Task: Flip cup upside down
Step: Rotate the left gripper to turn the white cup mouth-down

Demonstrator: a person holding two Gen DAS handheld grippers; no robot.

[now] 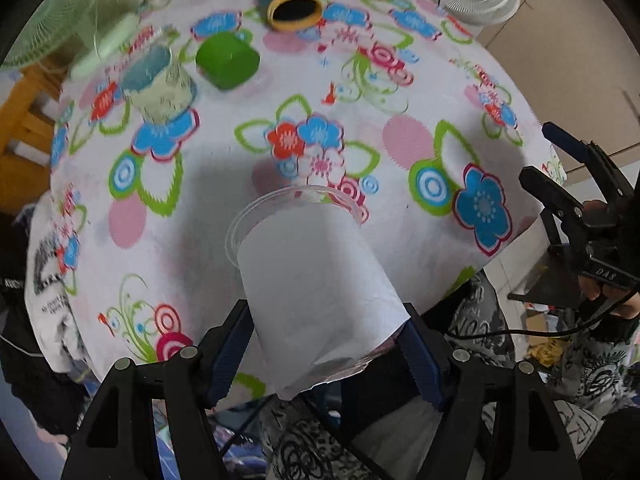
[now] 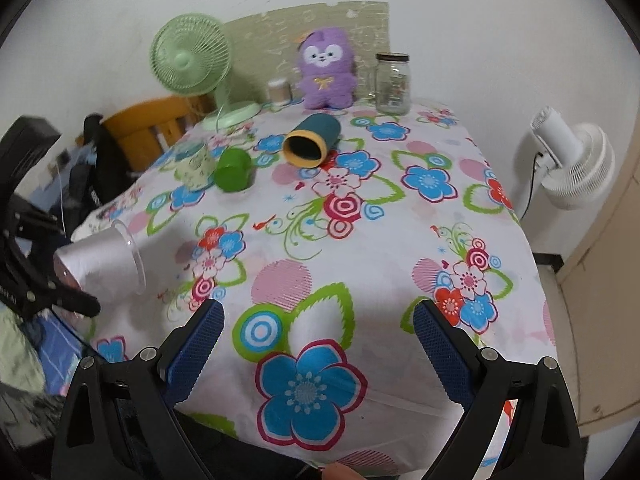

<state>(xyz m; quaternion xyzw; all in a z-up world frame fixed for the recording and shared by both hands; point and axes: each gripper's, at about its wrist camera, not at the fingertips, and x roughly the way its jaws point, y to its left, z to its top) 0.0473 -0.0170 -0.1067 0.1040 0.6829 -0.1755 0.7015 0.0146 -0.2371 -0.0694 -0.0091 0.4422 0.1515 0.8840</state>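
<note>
The cup (image 1: 316, 280), clear plastic with a white paper sleeve, sits in the lower centre of the left wrist view, clamped near its base between the blue pads of the left gripper (image 1: 326, 344), its open rim pointing forward and away over the flowered worktop (image 1: 224, 184). In the right wrist view the same cup (image 2: 100, 264) shows at the left edge, lying roughly sideways in the air with its mouth turned toward the frame's centre and slightly down, above the worktop's near left corner and not touching the cloth. I judge the flip to be about halfway: the cup is lifted and tipped but not yet inverted. The next move calls for more wrist roll until the rim faces straight down, then a gentle lowering so the whole rim meets the cloth at once before the pads release. The right gripper (image 2: 318, 332) hovers at the bottom of its view over the worktop's near edge, pads wide apart and holding nothing.
</note>
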